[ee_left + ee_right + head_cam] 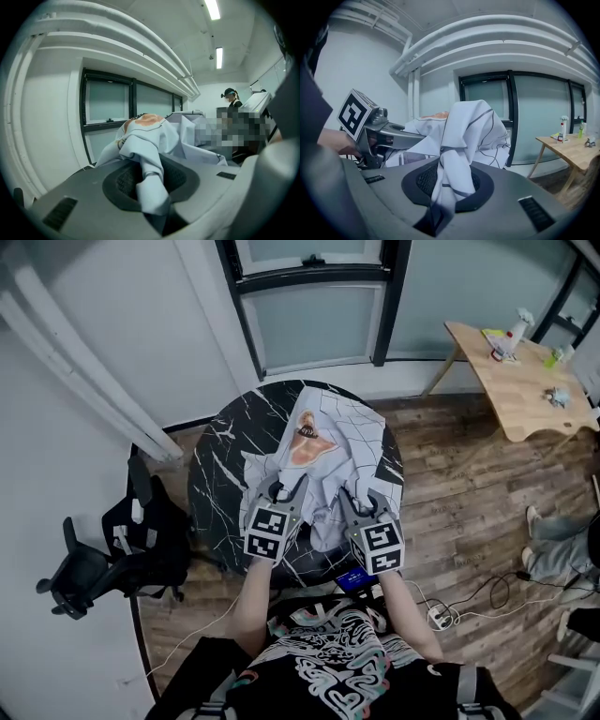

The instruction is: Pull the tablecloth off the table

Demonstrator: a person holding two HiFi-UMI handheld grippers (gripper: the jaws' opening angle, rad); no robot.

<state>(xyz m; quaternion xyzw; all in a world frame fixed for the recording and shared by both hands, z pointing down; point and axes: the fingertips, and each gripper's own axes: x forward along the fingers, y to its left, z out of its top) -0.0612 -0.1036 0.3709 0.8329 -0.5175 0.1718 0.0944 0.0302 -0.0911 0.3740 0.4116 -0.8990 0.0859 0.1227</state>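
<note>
I have the jaws of the left gripper [289,488] and right gripper [359,498] clenched on 2 bunched near folds of the tablecloth [330,442], crumpled on the round bench [217,465]. Soft, light cloth; it should slide easily.

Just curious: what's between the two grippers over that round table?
Bunched tablecloth, pinched by left gripper and right gripper, spans the gap; the head view shows it.
</note>
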